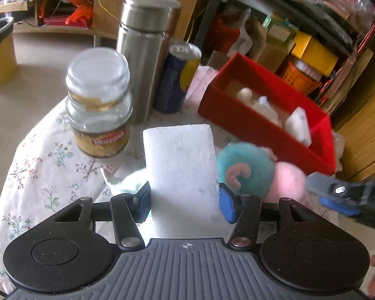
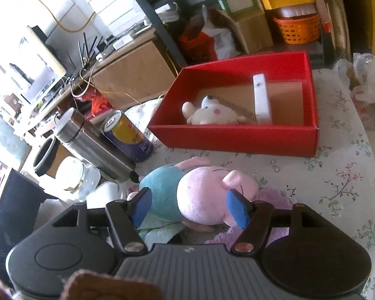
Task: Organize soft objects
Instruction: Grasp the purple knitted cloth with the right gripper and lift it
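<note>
My left gripper [image 1: 185,201] pads pressed on a porous white foam block [image 1: 181,165] above the floral cloth, my right gripper [image 2: 188,207] parted around the pink-and-teal plush pig [image 2: 200,192], smooth red cardboard box [image 2: 237,135] beyond

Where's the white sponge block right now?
In the left wrist view the white sponge block sits centre frame between the left tool's blue pads, with the Moccona jar to its left and the pink-and-teal plush pig to its right.
</note>
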`<state>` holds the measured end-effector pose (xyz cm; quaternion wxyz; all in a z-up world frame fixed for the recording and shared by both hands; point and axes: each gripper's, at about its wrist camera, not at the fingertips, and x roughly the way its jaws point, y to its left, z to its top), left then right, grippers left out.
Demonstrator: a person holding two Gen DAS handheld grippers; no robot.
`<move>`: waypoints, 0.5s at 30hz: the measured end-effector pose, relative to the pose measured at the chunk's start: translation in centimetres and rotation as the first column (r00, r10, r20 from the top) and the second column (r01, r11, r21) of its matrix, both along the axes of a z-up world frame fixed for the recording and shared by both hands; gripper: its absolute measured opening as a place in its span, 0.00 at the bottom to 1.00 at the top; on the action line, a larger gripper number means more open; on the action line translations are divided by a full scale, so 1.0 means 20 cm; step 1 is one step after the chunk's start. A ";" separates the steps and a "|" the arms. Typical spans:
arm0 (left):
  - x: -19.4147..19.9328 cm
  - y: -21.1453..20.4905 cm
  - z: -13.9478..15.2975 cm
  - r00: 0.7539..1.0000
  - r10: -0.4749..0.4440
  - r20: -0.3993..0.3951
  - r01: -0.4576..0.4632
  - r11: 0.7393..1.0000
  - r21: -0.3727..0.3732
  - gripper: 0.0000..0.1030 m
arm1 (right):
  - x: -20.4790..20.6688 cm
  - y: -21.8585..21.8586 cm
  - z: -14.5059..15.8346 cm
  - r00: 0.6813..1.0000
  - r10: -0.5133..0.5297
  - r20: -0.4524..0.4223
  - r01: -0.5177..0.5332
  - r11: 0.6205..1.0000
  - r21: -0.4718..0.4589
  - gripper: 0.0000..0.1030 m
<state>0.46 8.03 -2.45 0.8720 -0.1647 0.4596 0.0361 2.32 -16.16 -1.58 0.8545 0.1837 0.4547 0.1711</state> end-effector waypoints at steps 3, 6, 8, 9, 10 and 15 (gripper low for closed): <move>-0.02 0.02 0.03 1.000 -0.013 0.019 0.013 1.000 -0.005 0.53 | 0.01 0.01 -0.02 1.000 0.007 -0.015 -0.007 1.000 -0.008 0.39; -0.02 0.02 0.05 0.999 -0.044 0.021 0.044 0.999 -0.016 0.53 | -0.01 0.00 -0.02 1.000 0.019 -0.022 -0.020 0.999 -0.030 0.39; -0.02 0.01 0.06 0.998 -0.059 0.024 0.059 0.998 -0.031 0.53 | -0.03 -0.02 -0.01 1.000 0.019 -0.019 -0.020 0.998 -0.053 0.41; -0.01 0.00 0.06 0.997 -0.069 0.028 0.070 0.997 -0.038 0.53 | -0.04 -0.04 -0.01 1.000 0.009 -0.021 -0.011 0.998 -0.066 0.43; -0.01 -0.02 0.07 0.996 -0.078 0.032 0.079 0.996 -0.041 0.53 | -0.06 -0.06 -0.02 1.000 0.000 -0.023 -0.002 0.998 -0.069 0.44; -0.02 -0.07 0.08 0.993 -0.112 0.045 0.114 0.992 -0.050 0.54 | -0.11 -0.17 -0.11 0.993 -0.063 -0.100 0.051 0.992 -0.114 0.44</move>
